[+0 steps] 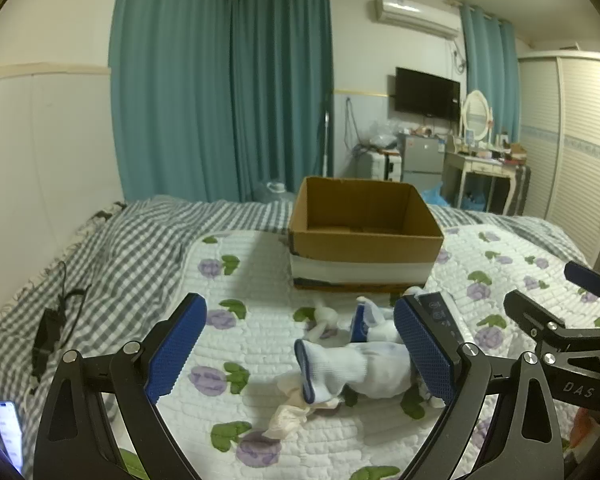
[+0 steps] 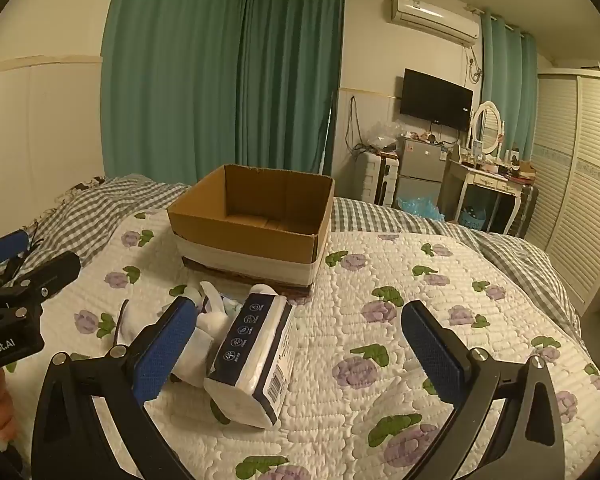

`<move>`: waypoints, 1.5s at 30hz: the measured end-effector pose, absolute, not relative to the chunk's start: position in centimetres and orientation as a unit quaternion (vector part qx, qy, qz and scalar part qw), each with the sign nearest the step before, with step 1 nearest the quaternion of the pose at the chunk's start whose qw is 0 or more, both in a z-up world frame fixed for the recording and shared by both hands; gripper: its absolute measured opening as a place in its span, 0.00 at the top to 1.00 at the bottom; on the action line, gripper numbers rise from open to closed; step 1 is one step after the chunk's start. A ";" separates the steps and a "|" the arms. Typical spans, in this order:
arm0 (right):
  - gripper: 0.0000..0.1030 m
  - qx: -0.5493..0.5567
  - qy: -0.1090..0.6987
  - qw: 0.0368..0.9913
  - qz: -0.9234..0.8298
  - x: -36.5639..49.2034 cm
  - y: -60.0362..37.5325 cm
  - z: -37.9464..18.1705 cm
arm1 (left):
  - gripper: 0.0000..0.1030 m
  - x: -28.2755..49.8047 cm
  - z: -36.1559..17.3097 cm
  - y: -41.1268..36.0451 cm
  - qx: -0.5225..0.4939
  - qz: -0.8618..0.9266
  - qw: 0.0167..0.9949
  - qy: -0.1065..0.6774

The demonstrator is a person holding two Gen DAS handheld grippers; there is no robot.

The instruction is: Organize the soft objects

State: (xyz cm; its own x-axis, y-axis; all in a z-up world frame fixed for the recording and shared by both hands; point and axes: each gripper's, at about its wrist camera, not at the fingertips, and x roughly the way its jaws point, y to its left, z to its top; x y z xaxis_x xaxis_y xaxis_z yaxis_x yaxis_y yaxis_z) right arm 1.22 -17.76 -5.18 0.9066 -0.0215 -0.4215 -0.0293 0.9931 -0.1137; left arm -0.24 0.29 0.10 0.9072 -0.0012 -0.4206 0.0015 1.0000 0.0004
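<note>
Quilt [image 2: 440, 280] spread wide, floral, bumpy, covering the bed. Box [image 1: 366, 248] parked at 12 o'clock of both grippers, open-topped, nothing seen inside from either view. So, by the look of it, task barely begun: everything soft yet to go in.

Pile lying just short of the box, at about 6 o'clock of it. Tissue pack [image 2: 256, 354] biggest of the lot, white with a dark band and a barcode, plump, tilted on its long side, leaning against the cloth heap. Sock [image 1: 340, 368] next, white with a blue cuff, limp and crumpled, lying between the left gripper's fingers but not pinched. Second sock [image 1: 366, 320] behind it, toward 12 o'clock, bunched up. Small white scrap [image 1: 324, 318] at 11 o'clock of the socks, and a pale pink rag [image 1: 290, 416] at 7 o'clock, half under the cuff.

Left gripper [image 1: 300, 354] spread wide, holding nothing. Right gripper [image 2: 298, 352] likewise splayed and empty, the pack just inside its left finger.
</note>
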 end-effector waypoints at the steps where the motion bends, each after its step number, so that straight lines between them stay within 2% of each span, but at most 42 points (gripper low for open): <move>1: 0.00 -0.058 0.217 0.975 0.002 1.2 -17.8 -5.2 | 0.06 -0.3 0.1 0.3 0.000 -0.001 0.977 0.215; 45: 0.00 -0.061 0.223 0.973 0.004 0.9 -17.6 -5.8 | 0.06 -0.3 0.0 0.5 0.001 0.001 0.976 0.217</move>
State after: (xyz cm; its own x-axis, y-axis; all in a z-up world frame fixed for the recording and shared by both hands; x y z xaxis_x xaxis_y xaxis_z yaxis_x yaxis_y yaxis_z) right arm 0.88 -17.59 -5.75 0.9006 -0.0199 -0.4342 -0.0343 0.9926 -0.1167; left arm -0.26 0.54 -0.04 0.9059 0.0014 -0.4235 -0.0009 1.0000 0.0014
